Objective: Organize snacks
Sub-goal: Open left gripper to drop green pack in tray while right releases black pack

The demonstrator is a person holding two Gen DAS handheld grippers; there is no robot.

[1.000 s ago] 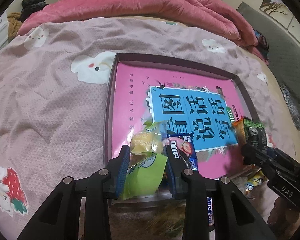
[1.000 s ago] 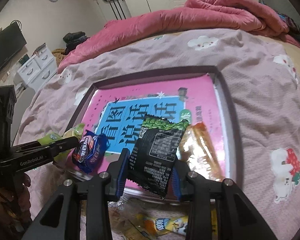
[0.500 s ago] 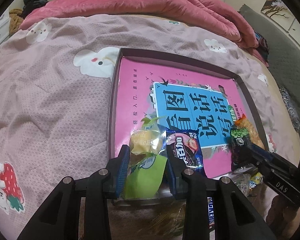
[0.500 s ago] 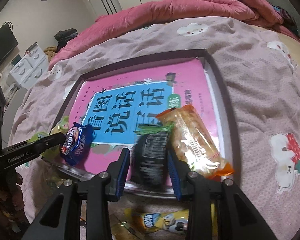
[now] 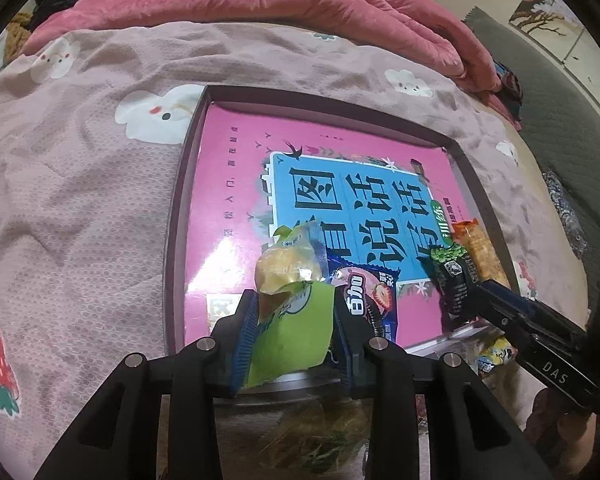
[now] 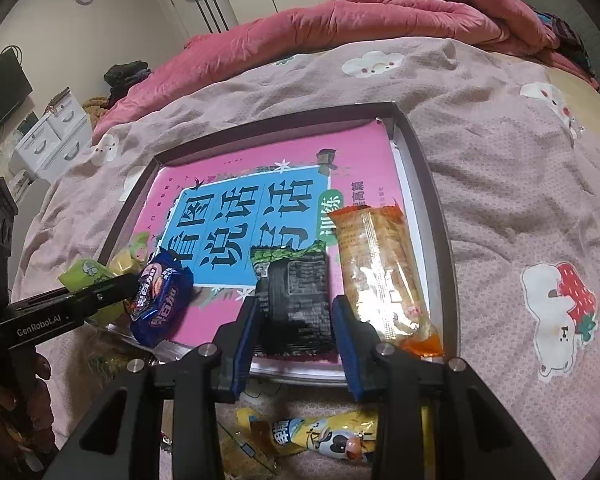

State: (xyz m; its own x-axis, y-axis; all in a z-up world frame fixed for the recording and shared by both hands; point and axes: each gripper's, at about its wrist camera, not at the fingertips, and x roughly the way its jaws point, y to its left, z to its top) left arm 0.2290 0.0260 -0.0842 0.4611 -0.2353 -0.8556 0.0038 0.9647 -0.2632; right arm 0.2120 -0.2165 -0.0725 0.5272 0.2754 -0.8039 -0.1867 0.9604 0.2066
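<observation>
A dark-rimmed tray (image 5: pixel 180 216) lined with a pink and blue book lies on the bed; it also shows in the right wrist view (image 6: pixel 436 208). My left gripper (image 5: pixel 294 332) is shut on a green and yellow snack packet (image 5: pixel 288 312) over the tray's near left edge. A blue Oreo packet (image 5: pixel 372 304) lies beside it on the tray. My right gripper (image 6: pixel 296 320) is shut on a black snack packet (image 6: pixel 296 300) that rests low on the tray, next to an orange packet (image 6: pixel 380 272).
A yellow snack packet (image 6: pixel 324 436) and other wrappers lie on the bed below the tray's near edge. A rolled pink duvet (image 5: pixel 260 0) lies across the far side of the bed. White drawers (image 6: pixel 52 140) stand at the left.
My right gripper has lowered the black packet from the air onto the tray beside the orange packet. My left gripper has held the green packet almost still.
</observation>
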